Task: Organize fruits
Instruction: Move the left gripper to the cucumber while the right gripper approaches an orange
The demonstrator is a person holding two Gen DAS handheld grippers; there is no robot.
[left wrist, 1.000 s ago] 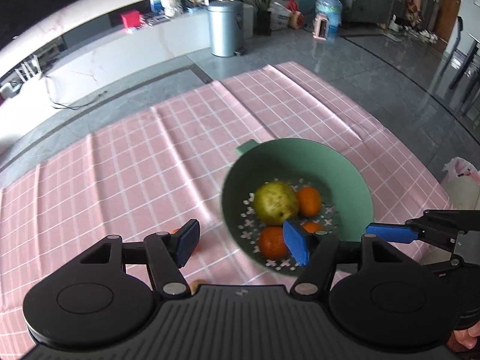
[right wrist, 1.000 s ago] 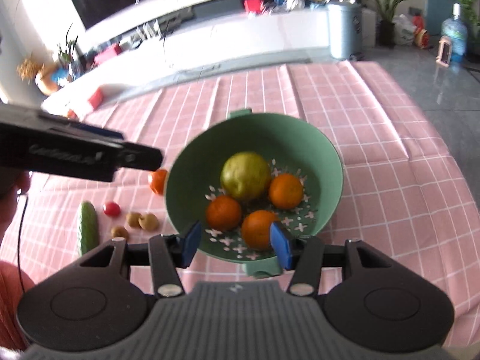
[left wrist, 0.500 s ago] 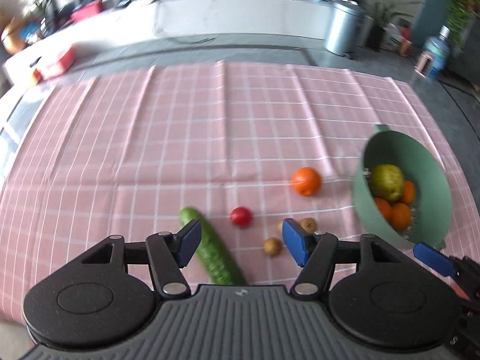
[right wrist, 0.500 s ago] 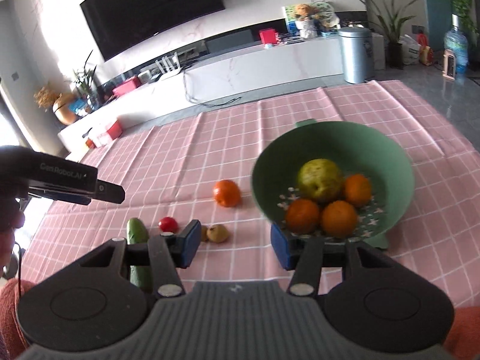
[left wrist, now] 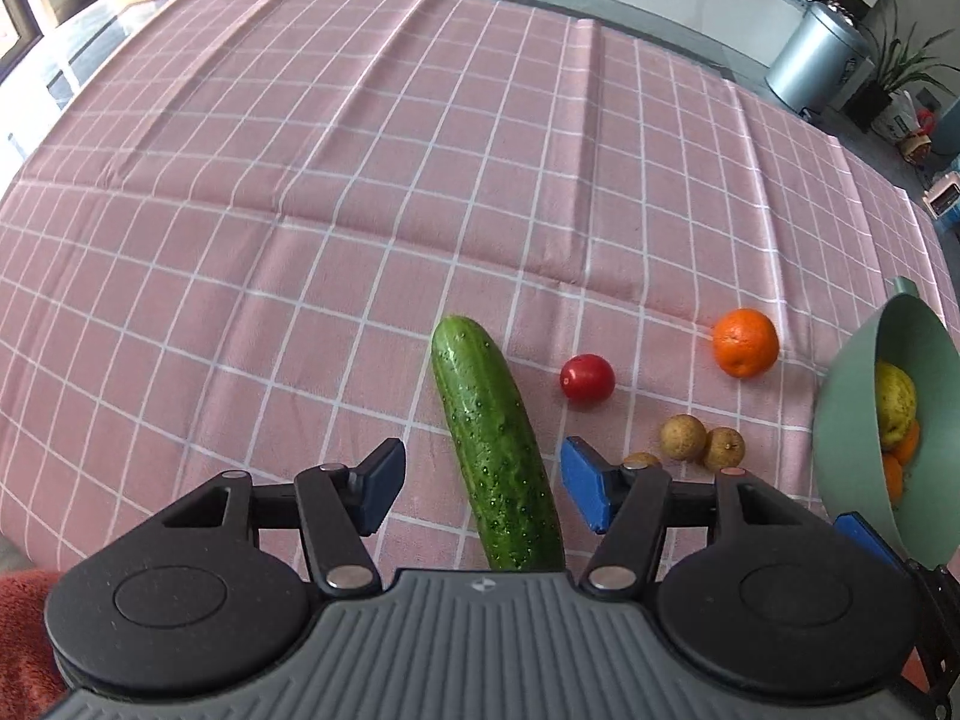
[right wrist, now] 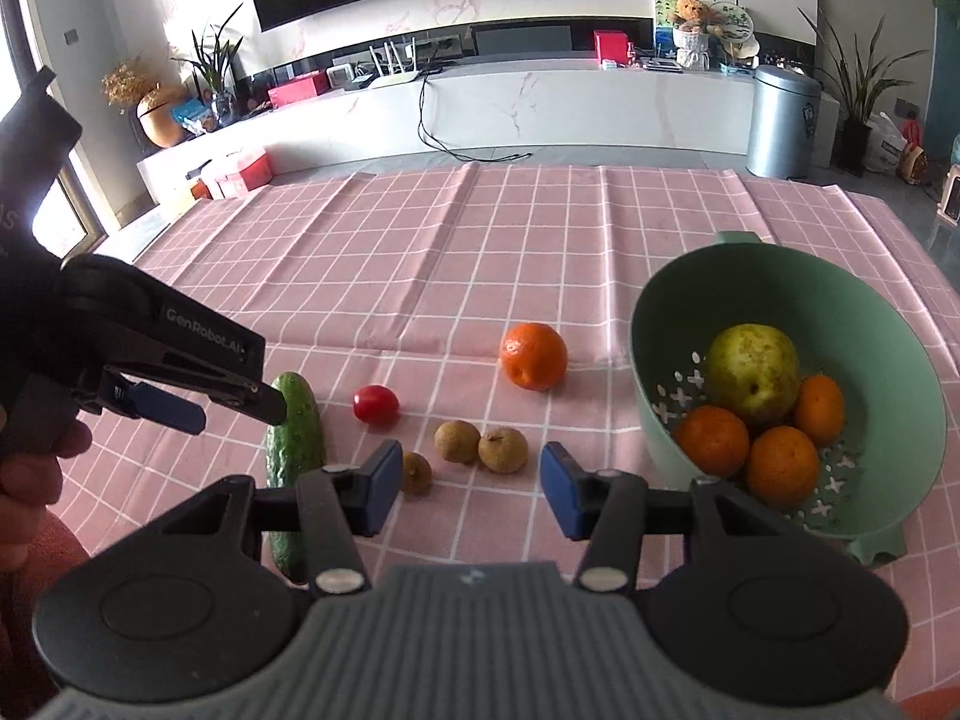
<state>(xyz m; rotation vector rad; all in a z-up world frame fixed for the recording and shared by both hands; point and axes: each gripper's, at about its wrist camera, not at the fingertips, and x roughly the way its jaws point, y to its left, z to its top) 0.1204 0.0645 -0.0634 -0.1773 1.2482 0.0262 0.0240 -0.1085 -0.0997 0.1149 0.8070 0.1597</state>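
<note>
Table [right wrist: 510, 252] under pink checked cloth fills most of both views. Green colander bowl [right wrist: 888, 360] sits at right of the right wrist view, at far right edge in the left wrist view [left wrist: 852, 420]; inside it a yellow-green pear [right wrist: 753, 372] with three oranges [right wrist: 780, 465] packed against its lower side. Cucumber [left wrist: 495, 444] lies lengthwise at centre-bottom of the left wrist view, near end running under the tool body; in the right wrist view it shows lower left [right wrist: 297, 438]. Left claw [left wrist: 480, 489] spread wide, blue pads either side of the cucumber, not touching it; seen from the side at left of the right wrist view [right wrist: 210, 405], tips over the cucumber's far end. Right claw [right wrist: 465, 489] also spread wide, gripping nothing, low over the cloth at bottom centre. Loose orange [right wrist: 533, 356] on the cloth, just left of the bowl, apart from it. Red cherry tomato [right wrist: 375, 404] between orange and cucumber. Three small brown round fruits [right wrist: 503, 450] in a loose cluster just ahead of the right claw: two touching, the third [right wrist: 415, 473] beside the claw's left pad.
</note>
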